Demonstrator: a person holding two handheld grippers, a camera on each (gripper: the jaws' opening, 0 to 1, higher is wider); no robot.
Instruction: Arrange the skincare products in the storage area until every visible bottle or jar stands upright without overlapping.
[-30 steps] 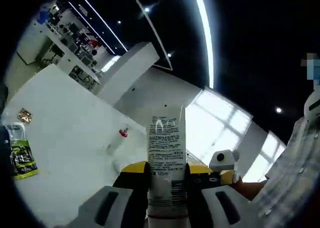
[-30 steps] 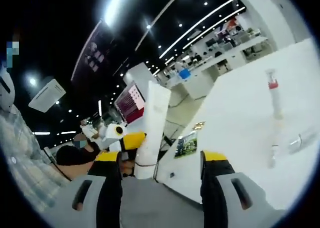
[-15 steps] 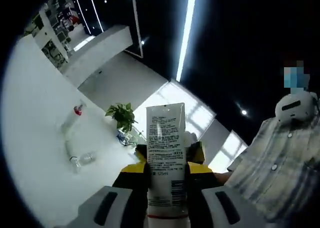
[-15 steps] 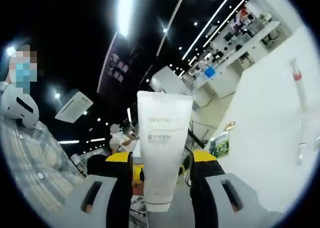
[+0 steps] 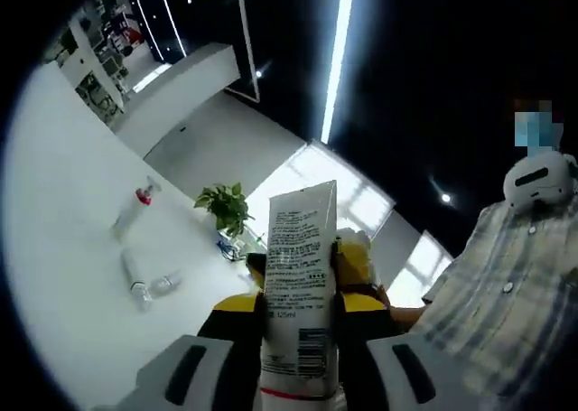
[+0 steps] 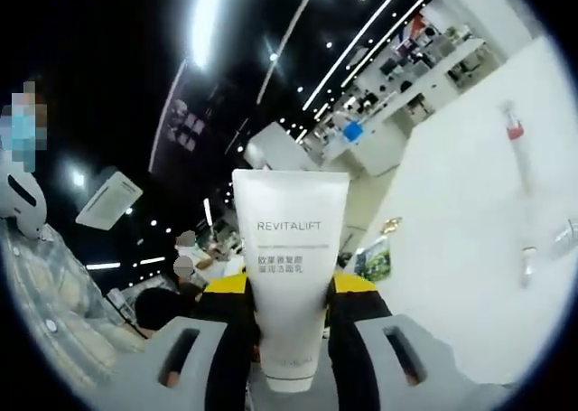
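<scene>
A white tube point(image 5: 300, 257) with small print on its back stands up between the jaws of my left gripper point(image 5: 298, 325), which is shut on its lower part. From the other side, the same tube point(image 6: 289, 239) shows its "REVITALIFT" front, and my right gripper point(image 6: 289, 298) has its jaws pressed on both sides of it. The yellow body of the right gripper point(image 5: 354, 265) shows just behind the tube in the left gripper view. The tube is held in the air, off the table.
On the white table point(image 5: 63, 275) lie a slim pump bottle with a red collar point(image 5: 135, 208) and a small clear bottle point(image 5: 149, 284). A green packet point(image 6: 372, 259) lies near the table's far edge. A potted plant point(image 5: 224, 208) stands at the table's end. A person in a plaid shirt point(image 5: 506, 312) stands close.
My right gripper has come round in front of the tube and shut its jaws on it. The left gripper has kept its hold. Both views have swung with the hands.
</scene>
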